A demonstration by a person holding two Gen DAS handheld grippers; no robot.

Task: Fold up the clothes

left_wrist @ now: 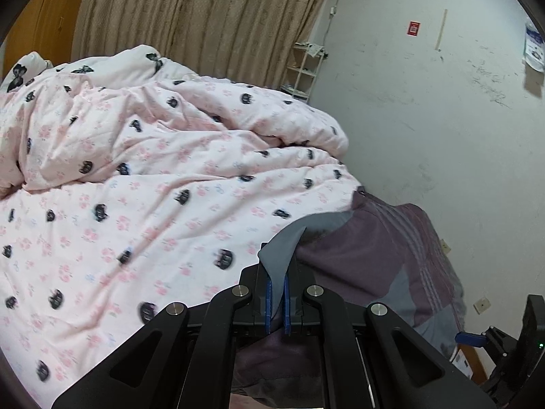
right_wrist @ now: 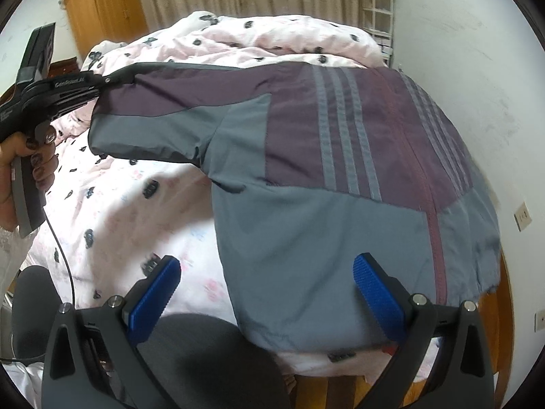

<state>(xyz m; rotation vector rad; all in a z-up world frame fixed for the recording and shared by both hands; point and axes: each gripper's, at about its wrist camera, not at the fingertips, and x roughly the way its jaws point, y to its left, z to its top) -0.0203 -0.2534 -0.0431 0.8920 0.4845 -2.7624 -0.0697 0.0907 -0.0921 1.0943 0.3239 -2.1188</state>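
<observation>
STEP: sleeve fold | left tongs (right_wrist: 112,80) pinching jacket (right_wrist: 340,170) cuff at 10 o'clock, sleeve stretched lengthwise 10-to-3 over bed (right_wrist: 136,211) | right tongs (right_wrist: 265,293) spread, empty, hem just ahead at 12, nearer body

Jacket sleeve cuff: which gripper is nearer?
Left. The left gripper is clamped on the jacket sleeve's cuff; the right gripper hovers open near the hem.

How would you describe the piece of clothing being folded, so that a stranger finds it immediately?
Look at the bed covered by a pink floral quilt. On its right side lies a jacket, purple above and grey below. Unlike the patterned bedding, it has pale stripes and a zipper, and the left gripper holds its sleeve end.
</observation>
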